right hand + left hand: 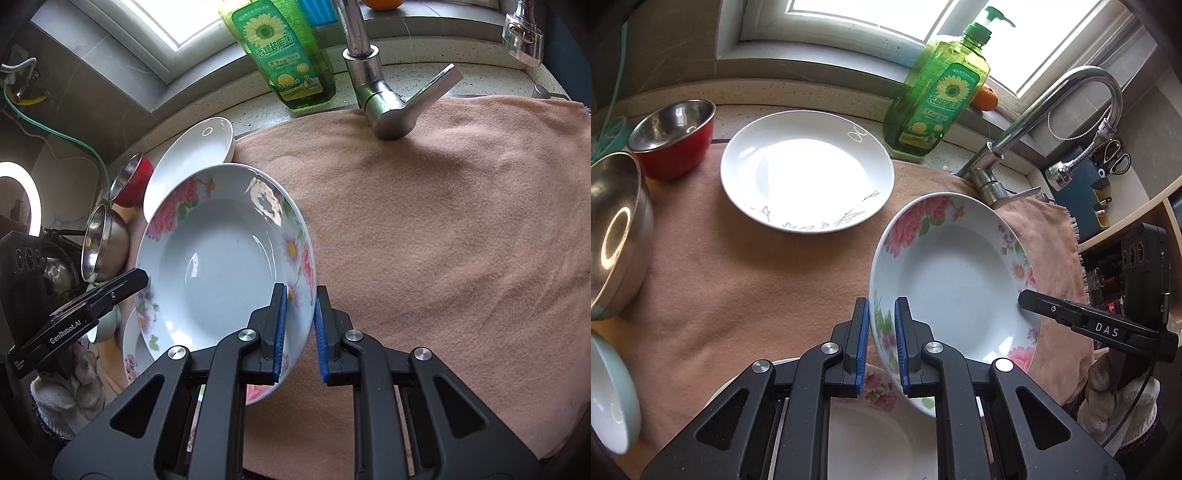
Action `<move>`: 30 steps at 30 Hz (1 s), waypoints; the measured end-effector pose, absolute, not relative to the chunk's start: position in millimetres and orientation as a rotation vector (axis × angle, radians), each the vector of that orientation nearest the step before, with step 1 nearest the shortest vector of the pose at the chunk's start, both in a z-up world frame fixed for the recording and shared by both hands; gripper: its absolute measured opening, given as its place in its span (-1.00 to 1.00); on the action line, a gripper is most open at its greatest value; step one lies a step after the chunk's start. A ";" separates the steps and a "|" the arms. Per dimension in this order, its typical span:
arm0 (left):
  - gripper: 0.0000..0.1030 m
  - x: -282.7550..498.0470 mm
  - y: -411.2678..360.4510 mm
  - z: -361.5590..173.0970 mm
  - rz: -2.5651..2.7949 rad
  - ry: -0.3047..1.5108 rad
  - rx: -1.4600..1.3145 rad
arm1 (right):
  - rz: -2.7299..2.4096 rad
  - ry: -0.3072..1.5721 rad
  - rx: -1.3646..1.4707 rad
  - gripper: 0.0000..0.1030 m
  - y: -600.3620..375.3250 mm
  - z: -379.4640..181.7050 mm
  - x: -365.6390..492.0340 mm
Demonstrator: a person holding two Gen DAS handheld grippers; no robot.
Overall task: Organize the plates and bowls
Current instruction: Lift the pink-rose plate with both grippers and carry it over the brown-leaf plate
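Note:
A deep plate with pink flowers on its rim (pixel 960 280) hangs tilted above the peach towel (pixel 738 280), held from both sides. My left gripper (pixel 881 306) is shut on its near-left rim. My right gripper (pixel 301 291) is shut on the opposite rim of the same floral plate (pixel 221 266); its finger also shows as the right gripper (pixel 1027 301) in the left wrist view. A second floral plate (pixel 879 391) lies beneath, partly hidden by my left gripper. A white plate (pixel 807 171) lies flat further back.
A red bowl (pixel 674 138), a steel bowl (pixel 613 232) and a pale teal bowl (pixel 609 391) stand along the left. A green soap bottle (pixel 938 96) and the faucet (pixel 388 107) stand at the back. The towel (pixel 443 240) stretches bare to the right.

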State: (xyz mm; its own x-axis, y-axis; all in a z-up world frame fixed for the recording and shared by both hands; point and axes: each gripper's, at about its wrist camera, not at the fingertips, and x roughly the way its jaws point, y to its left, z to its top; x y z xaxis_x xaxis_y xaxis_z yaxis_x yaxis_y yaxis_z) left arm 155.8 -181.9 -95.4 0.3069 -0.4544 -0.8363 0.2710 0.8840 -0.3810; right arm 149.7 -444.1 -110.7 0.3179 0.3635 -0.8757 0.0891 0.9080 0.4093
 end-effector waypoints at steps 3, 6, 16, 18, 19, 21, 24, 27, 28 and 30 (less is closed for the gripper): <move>-0.77 151.0 -173.6 -93.5 -0.478 1.163 -0.189 | 0.199 1.250 0.417 -0.71 -434.7 -110.1 142.9; -0.77 145.8 -164.0 -91.3 -0.470 1.157 -0.193 | 0.213 1.257 0.414 -0.71 -424.6 -109.8 134.7; -0.77 124.3 -127.7 -92.1 -0.446 1.167 -0.205 | 0.255 1.282 0.391 -0.71 -387.1 -109.3 110.1; -0.77 119.4 -120.8 -92.1 -0.442 1.168 -0.206 | 0.263 1.288 0.386 -0.71 -380.4 -109.4 105.6; -0.77 117.2 -117.8 -92.1 -0.441 1.168 -0.205 | 0.267 1.291 0.384 -0.71 -376.9 -109.6 103.5; -0.77 112.4 -112.0 -92.6 -0.435 1.170 -0.205 | 0.276 1.296 0.377 -0.71 -369.6 -109.9 99.4; -0.77 105.7 -101.6 -94.3 -0.425 1.173 -0.205 | 0.289 1.306 0.366 -0.71 -358.6 -111.8 92.8; -0.77 99.4 -92.1 -97.9 -0.414 1.183 -0.208 | 0.303 1.321 0.353 -0.70 -346.5 -115.0 86.0; -0.77 97.5 -89.1 -99.5 -0.409 1.187 -0.209 | 0.307 1.327 0.348 -0.70 -342.7 -116.5 84.3; -0.77 94.3 -83.7 -102.1 -0.402 1.195 -0.211 | 0.314 1.340 0.341 -0.70 -336.4 -120.0 80.8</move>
State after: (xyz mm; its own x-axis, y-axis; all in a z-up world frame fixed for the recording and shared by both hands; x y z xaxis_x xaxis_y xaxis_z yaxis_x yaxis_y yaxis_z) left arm 94.3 -83.7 -102.1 0.3076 -0.4110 -0.8581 0.1918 0.9102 -0.3672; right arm 80.8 -336.4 -120.0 0.2010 0.4117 -0.8889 -0.0258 0.9093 0.4153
